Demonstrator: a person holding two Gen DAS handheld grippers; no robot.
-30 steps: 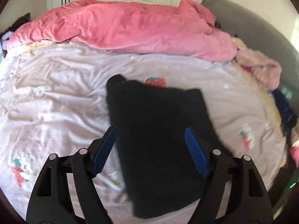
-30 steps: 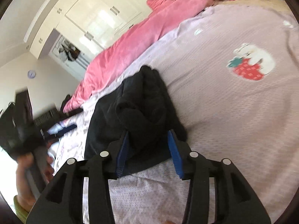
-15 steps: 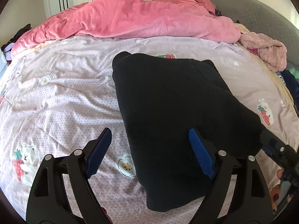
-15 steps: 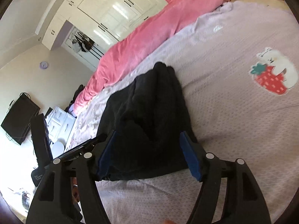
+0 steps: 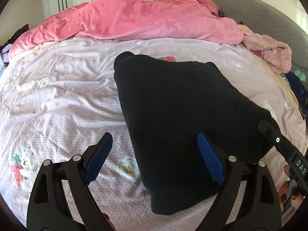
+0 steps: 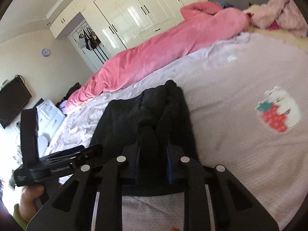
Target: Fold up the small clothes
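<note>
A: Right gripper [image 6: 152, 150] pinching near edge of folded black fleece garment [image 5: 179, 113], lying centre frame on lilac printed bedsheet [image 5: 57, 100].
B: Left gripper [image 5: 154, 157] gaping, empty. Advising: clamping the lower-left corner, lifting level.

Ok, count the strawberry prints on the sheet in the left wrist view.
2: one near the left gripper, one peeking past the black garment's far edge. The garment may hide more.

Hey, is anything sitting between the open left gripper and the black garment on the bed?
Nothing visible. The left gripper hangs open right at the near edge of the black garment, with only bare pink bedsheet beside it. The right gripper is shut on the garment's other edge.
</note>
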